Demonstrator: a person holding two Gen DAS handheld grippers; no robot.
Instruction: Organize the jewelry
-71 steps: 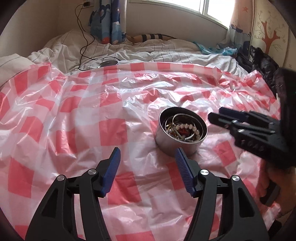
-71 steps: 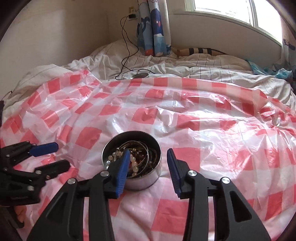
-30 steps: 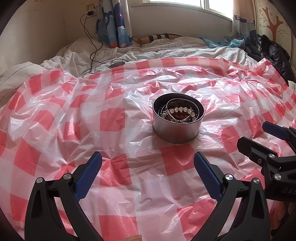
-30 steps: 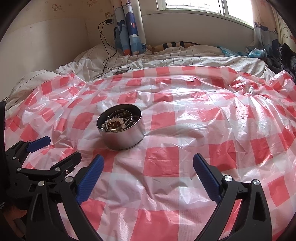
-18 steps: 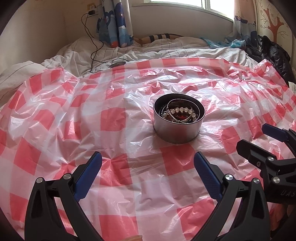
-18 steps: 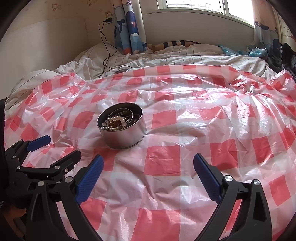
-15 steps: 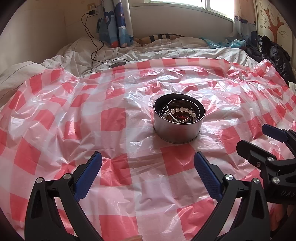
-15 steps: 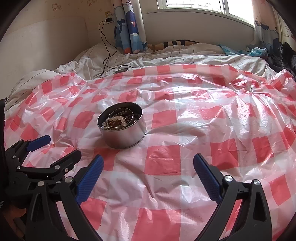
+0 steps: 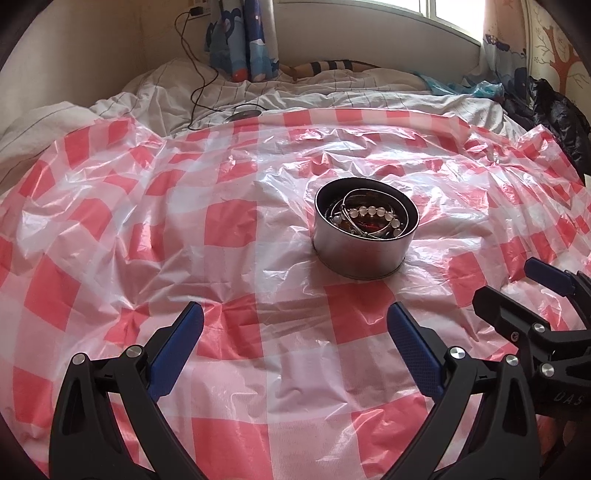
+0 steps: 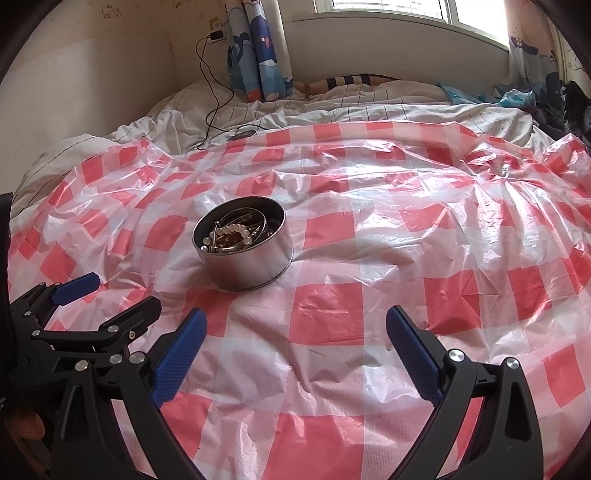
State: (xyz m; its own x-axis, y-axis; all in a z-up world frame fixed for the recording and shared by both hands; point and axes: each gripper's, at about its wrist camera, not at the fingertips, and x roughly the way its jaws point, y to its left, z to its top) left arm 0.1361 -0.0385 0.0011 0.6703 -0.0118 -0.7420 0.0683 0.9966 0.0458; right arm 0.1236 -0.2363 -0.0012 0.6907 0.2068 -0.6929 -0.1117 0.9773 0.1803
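Compared with the frames from 2.4 seconds back, both grippers are seen drawn away from the round silver metal tin (image 9: pixel 364 240), and their jaws, then narrow, are now spread wide with nothing between them. Against the frames half a second old, almost nothing is changed.

In the left wrist view the left gripper (image 9: pixel 293 334) is held low at the bottom of the frame, well short of the tin, which is placed just right of centre. The right gripper (image 9: pixel 517 284) is seen at the lower right edge, likewise agape and apart from the tin. In the right wrist view the tin (image 10: pixel 245 254) is placed left of centre, the right gripper (image 10: pixel 295 332) is spread below it, and the left gripper (image 10: pixel 122 291) is seen at the lower left.

The tin is filled with tangled jewelry (image 9: pixel 365 218): a pale beaded bracelet (image 9: pixel 373 213) and thin metal bangles (image 10: pixel 243 221) can be made out.

The tin is rested on a crinkled red-and-white checked plastic sheet (image 9: pixel 229 229), which is spread over a rumpled white striped duvet (image 10: pixel 332 110). A black cable (image 10: pixel 212 99) is trailed from a wall socket at upper left. A blue patterned curtain (image 10: pixel 258 55) is hung below a bright window (image 10: pixel 388 7).
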